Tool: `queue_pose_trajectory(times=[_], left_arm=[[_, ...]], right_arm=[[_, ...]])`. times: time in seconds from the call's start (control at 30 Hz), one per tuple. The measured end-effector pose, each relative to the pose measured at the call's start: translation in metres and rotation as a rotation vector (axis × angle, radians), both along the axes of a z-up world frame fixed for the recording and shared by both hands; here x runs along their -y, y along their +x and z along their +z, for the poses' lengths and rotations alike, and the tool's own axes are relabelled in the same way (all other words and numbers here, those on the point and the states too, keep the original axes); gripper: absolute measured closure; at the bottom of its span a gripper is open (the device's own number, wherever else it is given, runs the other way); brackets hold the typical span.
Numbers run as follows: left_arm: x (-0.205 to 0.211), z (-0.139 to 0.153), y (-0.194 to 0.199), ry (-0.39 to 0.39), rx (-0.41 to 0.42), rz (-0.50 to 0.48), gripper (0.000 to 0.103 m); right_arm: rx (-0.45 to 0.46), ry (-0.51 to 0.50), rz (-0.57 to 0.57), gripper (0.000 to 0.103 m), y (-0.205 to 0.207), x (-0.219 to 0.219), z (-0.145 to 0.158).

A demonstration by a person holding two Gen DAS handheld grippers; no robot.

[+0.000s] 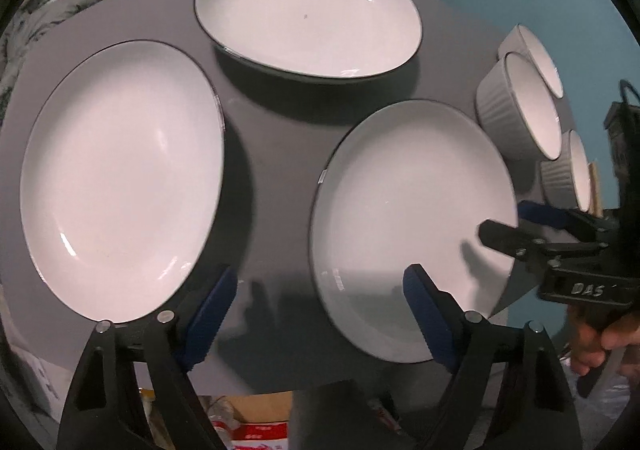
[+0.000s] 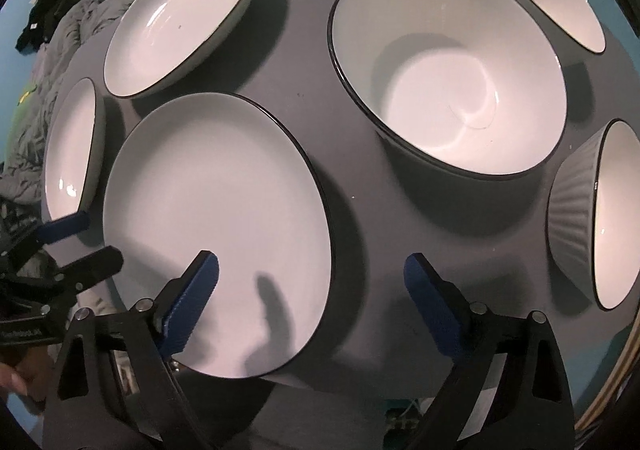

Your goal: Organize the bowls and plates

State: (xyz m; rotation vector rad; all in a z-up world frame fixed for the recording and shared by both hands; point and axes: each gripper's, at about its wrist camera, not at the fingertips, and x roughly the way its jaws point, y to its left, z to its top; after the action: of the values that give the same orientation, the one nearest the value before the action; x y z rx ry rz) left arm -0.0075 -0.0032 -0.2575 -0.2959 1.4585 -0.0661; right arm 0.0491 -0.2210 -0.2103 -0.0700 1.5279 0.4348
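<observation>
Grippers both spread and empty: right gripper (image 2: 312, 290) straddles the near plate's (image 2: 208, 217) right rim, left gripper (image 1: 320, 306) hovers over its left rim.

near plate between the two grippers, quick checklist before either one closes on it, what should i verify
1. Left gripper open: ok, jaws wide, nothing between the pads.
2. Right gripper open: ok, jaws wide, no pad pressing anything.
3. Right gripper straddles the near plate rim: ok, one finger over the plate, the other over bare table.
4. Left gripper lined up on a rim: not ok, the gap faces bare table between the near plate and the left plate.
5. Near plate clear of the big bowl: ok, table shows between them.
6. Pads at rim height: cannot tell.
</observation>
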Motion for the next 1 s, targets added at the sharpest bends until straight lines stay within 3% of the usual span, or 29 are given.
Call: queue_pose_trajectory(times=[0.2, 0.3, 0.57, 0.63, 0.7, 0.87, 1.0], left_arm=[[-0.005, -0.008, 0.005, -0.013, -0.044, 0.011, 0.017], [-0.010, -0.012, 0.008, -0.030, -0.045, 0.016, 0.023], [-0.019, -0.021, 0.012, -0.076, -0.093, 0.030, 0.049], [-0.021, -0.021, 0.011, -0.080, -0.087, 0.033, 0.050], [-0.023, -0.022, 0.010, -0.099, -0.091, 0.030, 0.059], [-0.032, -0.022, 0.005, -0.104, -0.095, 0.028, 0.070], [-0.040, -0.023, -0.001, -0.108, -0.101, 0.030, 0.073]], right_arm=[[-0.019, 0.017, 0.022, 0.022, 0.003, 0.007, 0.000], [-0.033, 0.028, 0.025, 0.031, 0.004, 0.009, 0.000], [-0.075, 0.050, 0.053, 0.060, 0.009, 0.012, -0.005], [-0.087, 0.053, 0.053, 0.061, 0.012, 0.017, -0.005], [-0.096, 0.057, 0.053, 0.062, 0.011, 0.021, -0.005], [-0.110, 0.074, 0.058, 0.070, 0.018, 0.018, -0.009], [-0.116, 0.098, 0.064, 0.075, 0.019, 0.034, -0.010]])
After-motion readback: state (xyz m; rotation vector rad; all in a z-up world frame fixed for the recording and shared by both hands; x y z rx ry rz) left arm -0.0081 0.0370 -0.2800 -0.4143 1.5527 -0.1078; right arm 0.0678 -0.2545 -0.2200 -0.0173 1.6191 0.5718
